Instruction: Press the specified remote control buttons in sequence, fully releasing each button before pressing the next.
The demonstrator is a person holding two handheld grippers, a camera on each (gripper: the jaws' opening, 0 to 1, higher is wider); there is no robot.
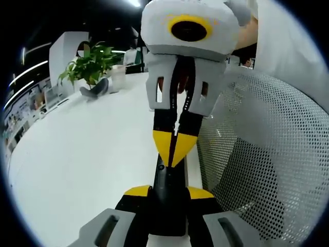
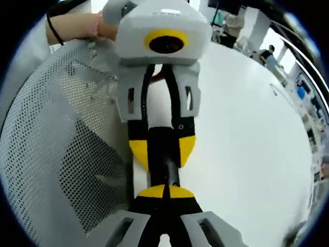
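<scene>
Left gripper view: left gripper [image 1: 169, 193] clamps remote [image 1: 168, 180]; right gripper [image 1: 175, 146] closed.

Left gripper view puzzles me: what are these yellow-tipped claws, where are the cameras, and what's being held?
No robot here: a person holds a two-jaw gripper in each hand, each carrying a fisheye camera looking along its jaws. In the left gripper view, the left gripper rises from the bottom, clamped on a black remote control. The right gripper faces it, tips shut together against the remote. The right gripper view shows this from the opposite side. Beneath is a white table with a potted plant; a mesh chair back stands alongside.
</scene>
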